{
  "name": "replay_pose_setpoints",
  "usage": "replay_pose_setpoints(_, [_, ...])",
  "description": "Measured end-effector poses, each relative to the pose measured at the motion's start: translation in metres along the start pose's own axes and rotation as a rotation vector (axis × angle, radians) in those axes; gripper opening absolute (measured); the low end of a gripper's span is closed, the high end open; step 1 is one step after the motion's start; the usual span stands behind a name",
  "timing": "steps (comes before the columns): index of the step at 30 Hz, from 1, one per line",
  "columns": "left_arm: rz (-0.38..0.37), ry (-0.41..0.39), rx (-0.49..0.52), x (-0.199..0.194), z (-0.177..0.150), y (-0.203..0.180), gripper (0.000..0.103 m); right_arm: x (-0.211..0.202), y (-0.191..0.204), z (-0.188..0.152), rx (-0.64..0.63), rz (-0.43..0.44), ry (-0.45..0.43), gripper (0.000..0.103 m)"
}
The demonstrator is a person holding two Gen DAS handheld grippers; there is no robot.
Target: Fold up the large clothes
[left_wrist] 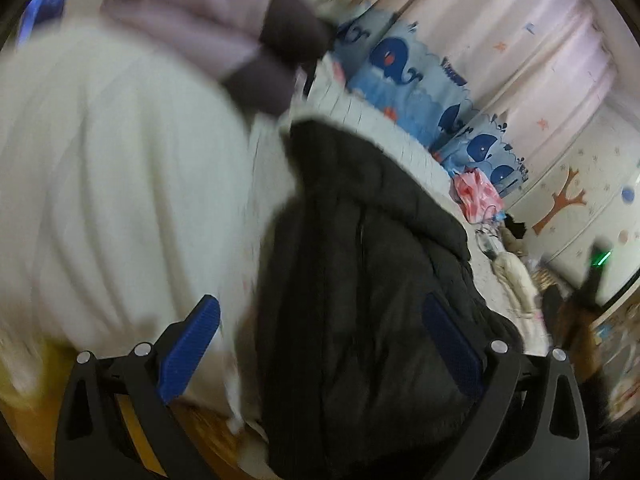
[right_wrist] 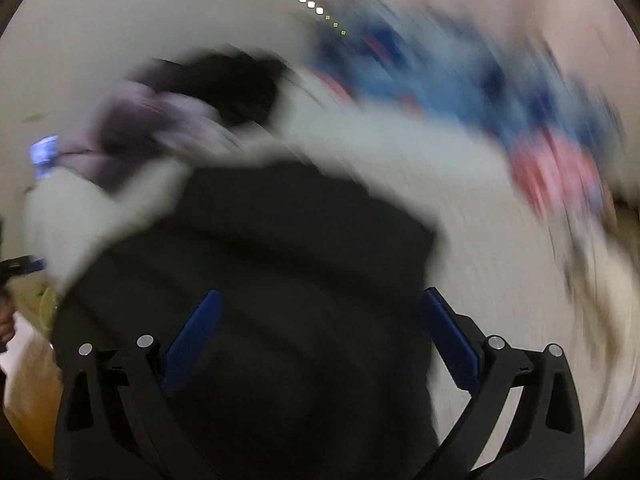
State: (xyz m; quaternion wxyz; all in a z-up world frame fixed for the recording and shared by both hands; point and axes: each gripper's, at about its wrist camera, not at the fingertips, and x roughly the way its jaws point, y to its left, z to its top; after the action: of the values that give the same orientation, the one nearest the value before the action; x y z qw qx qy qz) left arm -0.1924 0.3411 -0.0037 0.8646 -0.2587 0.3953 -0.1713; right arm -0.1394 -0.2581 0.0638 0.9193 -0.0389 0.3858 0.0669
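Jacket point(left_wrist: 360, 280), dark and padded, lies on the bed point(left_wrist: 384, 136), its long axis running away from both grippers. Left gripper point(left_wrist: 320, 344) and right gripper point(right_wrist: 320, 340) both hover over its near end, fingers point(left_wrist: 192, 348) spread, grasping nothing; right looks better centred.

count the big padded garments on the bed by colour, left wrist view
black: 1, the black jacket
white: 1, the white coat
lilac with brown trim: 1, the lilac coat
total: 3
Smaller bundles at the far end are too blurred to sort.
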Motion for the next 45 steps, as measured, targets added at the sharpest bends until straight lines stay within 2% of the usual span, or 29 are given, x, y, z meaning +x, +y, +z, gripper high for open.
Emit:
replay_pose_setpoints(2, [0.073,-0.002,-0.008,0.002,-0.008,0.004,0.096,0.013,-0.055,-0.045,0.149,0.034,0.104,0.096])
replay_pose_setpoints(3, [0.115,0.005,-0.014,0.004,-0.012,0.007,0.096,0.021,-0.085,-0.073,0.254,0.088,0.167,0.096])
replay_pose_setpoints(4, [0.124,0.018,-0.033,0.007,-0.014,0.011,0.096,0.026,-0.104,-0.094,0.33,0.119,0.204,0.096])
replay_pose_setpoints(7, [0.063,0.123,-0.122,0.017,-0.034,0.018,0.096,0.031,-0.13,-0.139,0.452,0.252,0.248,0.096])
replay_pose_setpoints(9, [0.009,0.116,-0.12,0.01,-0.042,0.011,0.096,0.035,-0.135,-0.157,0.52,0.388,0.26,0.096])
replay_pose_setpoints(11, [-0.004,0.108,-0.127,0.007,-0.042,0.006,0.096,0.046,-0.129,-0.167,0.577,0.561,0.294,0.096])
replay_pose_setpoints(13, [0.021,0.117,-0.127,0.009,-0.04,0.003,0.096,0.057,-0.118,-0.164,0.571,0.666,0.312,0.096])
replay_pose_setpoints(18, [0.0,0.156,-0.157,0.022,-0.036,0.01,0.096,0.063,-0.102,-0.156,0.565,0.786,0.289,0.095])
replay_pose_setpoints(19, [0.005,0.174,-0.147,0.029,-0.036,0.009,0.096,0.063,-0.099,-0.154,0.563,0.807,0.284,0.09])
replay_pose_setpoints(20, [0.001,0.194,-0.139,0.034,-0.039,0.008,0.096,0.061,-0.097,-0.153,0.554,0.823,0.281,0.075])
replay_pose_setpoints(21, [-0.008,0.217,-0.133,0.038,-0.04,0.006,0.096,0.061,-0.094,-0.149,0.537,0.822,0.279,0.066])
replay_pose_setpoints(23, [0.003,0.265,-0.108,0.047,-0.045,0.002,0.096,0.057,-0.091,-0.149,0.519,0.808,0.279,0.037])
replay_pose_setpoints(26, [0.005,0.279,-0.068,0.053,-0.053,-0.006,0.096,0.05,-0.088,-0.145,0.506,0.801,0.239,0.022])
replay_pose_setpoints(27, [-0.004,0.275,-0.086,0.053,-0.054,-0.006,0.088,0.049,-0.086,-0.145,0.513,0.803,0.228,0.02])
replay_pose_setpoints(28, [-0.034,0.287,-0.125,0.055,-0.054,-0.005,0.065,0.047,-0.086,-0.143,0.524,0.808,0.209,0.016])
replay_pose_setpoints(29, [-0.037,0.298,-0.148,0.055,-0.053,-0.004,0.049,0.044,-0.085,-0.138,0.533,0.815,0.178,0.013])
replay_pose_setpoints(30, [-0.027,0.293,-0.16,0.053,-0.051,-0.007,0.031,0.041,-0.086,-0.135,0.544,0.828,0.157,0.013])
replay_pose_setpoints(31, [-0.027,0.272,-0.145,0.048,-0.047,-0.013,0.02,0.037,-0.087,-0.13,0.558,0.847,0.127,0.011])
replay_pose_setpoints(34, [-0.064,0.193,-0.118,0.019,-0.03,-0.039,0.011,0.009,-0.097,-0.106,0.59,0.908,0.001,0.009])
replay_pose_setpoints(38, [-0.159,0.104,-0.048,-0.033,-0.014,-0.078,0.009,-0.047,-0.112,-0.084,0.548,0.937,-0.124,0.008])
replay_pose_setpoints(41, [-0.19,0.105,-0.012,-0.057,-0.018,-0.091,0.009,-0.081,-0.119,-0.084,0.496,0.949,-0.154,0.008])
replay_pose_setpoints(42, [-0.208,0.138,0.005,-0.058,-0.024,-0.091,0.009,-0.092,-0.12,-0.089,0.443,0.943,-0.133,0.009])
replay_pose_setpoints(44, [-0.192,0.187,0.035,-0.056,-0.035,-0.081,0.009,-0.096,-0.118,-0.102,0.391,0.927,-0.056,0.018])
replay_pose_setpoints(45, [-0.206,0.229,0.015,-0.05,-0.043,-0.067,0.01,-0.087,-0.119,-0.119,0.379,0.903,0.021,0.022])
